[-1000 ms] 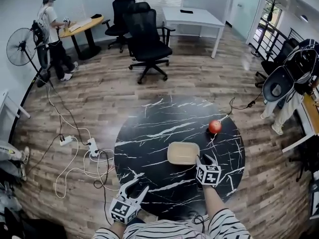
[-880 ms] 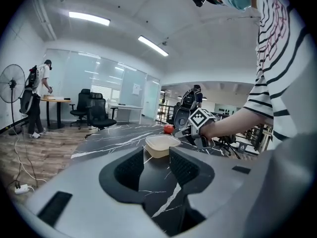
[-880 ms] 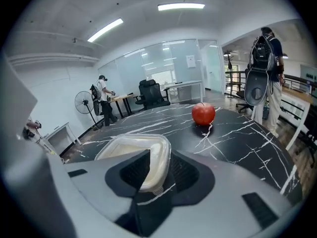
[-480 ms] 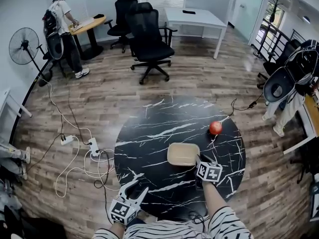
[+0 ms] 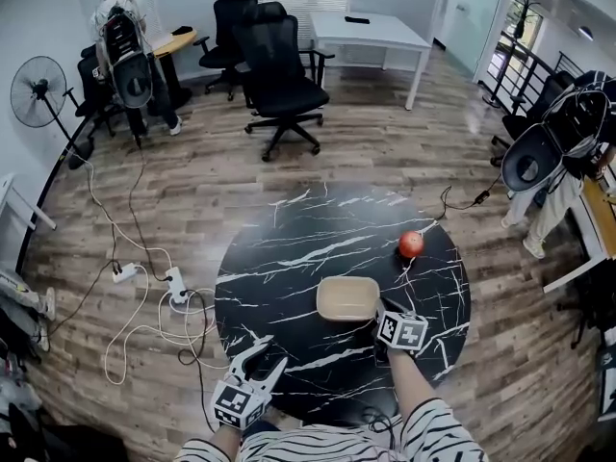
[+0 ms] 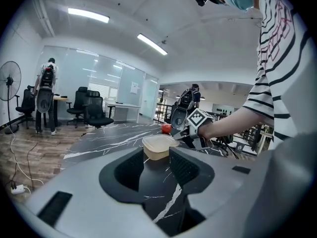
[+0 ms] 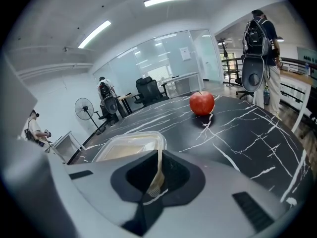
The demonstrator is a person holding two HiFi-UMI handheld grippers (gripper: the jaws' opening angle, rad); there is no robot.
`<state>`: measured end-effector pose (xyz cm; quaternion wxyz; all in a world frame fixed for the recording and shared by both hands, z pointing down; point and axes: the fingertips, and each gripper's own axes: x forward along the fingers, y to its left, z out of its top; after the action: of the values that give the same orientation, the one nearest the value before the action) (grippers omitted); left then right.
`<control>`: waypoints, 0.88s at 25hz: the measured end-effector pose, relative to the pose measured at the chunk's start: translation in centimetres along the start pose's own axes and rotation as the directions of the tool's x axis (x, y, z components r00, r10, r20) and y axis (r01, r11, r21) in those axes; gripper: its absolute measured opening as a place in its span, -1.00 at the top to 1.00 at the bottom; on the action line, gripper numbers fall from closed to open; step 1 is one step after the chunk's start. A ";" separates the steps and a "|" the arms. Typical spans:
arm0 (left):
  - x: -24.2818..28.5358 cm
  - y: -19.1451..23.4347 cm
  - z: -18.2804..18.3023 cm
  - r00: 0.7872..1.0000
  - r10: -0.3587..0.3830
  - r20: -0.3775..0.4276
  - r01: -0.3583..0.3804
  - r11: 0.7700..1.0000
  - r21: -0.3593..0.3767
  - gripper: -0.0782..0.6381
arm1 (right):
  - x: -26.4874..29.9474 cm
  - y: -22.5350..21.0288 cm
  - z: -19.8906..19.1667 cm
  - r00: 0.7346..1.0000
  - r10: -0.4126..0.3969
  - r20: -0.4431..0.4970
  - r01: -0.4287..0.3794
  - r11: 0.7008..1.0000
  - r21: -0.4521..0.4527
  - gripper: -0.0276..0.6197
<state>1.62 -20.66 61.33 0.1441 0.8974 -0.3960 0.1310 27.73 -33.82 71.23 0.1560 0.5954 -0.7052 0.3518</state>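
Observation:
A shallow beige plastic container (image 5: 347, 297) sits near the middle of a round black marble table (image 5: 289, 258). My right gripper (image 5: 378, 309) is at its near right corner, jaws shut on the container's rim (image 7: 157, 163). A red apple (image 5: 411, 243) lies beyond it to the right, also seen past the container (image 7: 130, 146) as the apple (image 7: 202, 103). My left gripper (image 5: 263, 356) hangs open at the table's near left edge, holding nothing. From the left gripper (image 6: 156, 165) the container (image 6: 159, 146), the apple (image 6: 166, 128) and the right gripper (image 6: 190, 133) lie ahead.
Black office chairs (image 5: 277, 65) and a white desk (image 5: 371, 33) stand beyond the table. Cables and a power strip (image 5: 177, 285) lie on the wood floor at left, near a standing fan (image 5: 37, 92). People stand at far left (image 5: 123, 51) and right (image 5: 563, 152).
The right gripper's jaws have closed on the container's rim. The left gripper has hardly moved. The person at far left has turned and walked a little to the right.

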 end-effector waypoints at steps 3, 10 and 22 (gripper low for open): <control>0.6 0.0 0.3 1.000 -0.011 0.003 0.011 1.000 0.001 0.36 | 0.1 0.1 0.0 1.000 -0.009 0.001 0.009 1.000 -0.011 0.78; 1.5 -0.3 0.1 1.000 -0.028 -0.011 0.028 1.000 0.005 0.36 | 0.2 0.0 0.0 1.000 0.004 0.003 -0.004 1.000 -0.004 0.77; 4.3 -1.0 -0.3 0.997 -0.067 -0.036 0.068 0.998 0.018 0.36 | -0.1 0.2 0.3 1.000 0.012 0.013 -0.012 1.000 -0.006 0.80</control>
<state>5.14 -22.83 63.00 0.1468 0.9091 -0.3616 0.1458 27.65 -33.96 70.92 0.1512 0.5928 -0.7108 0.3470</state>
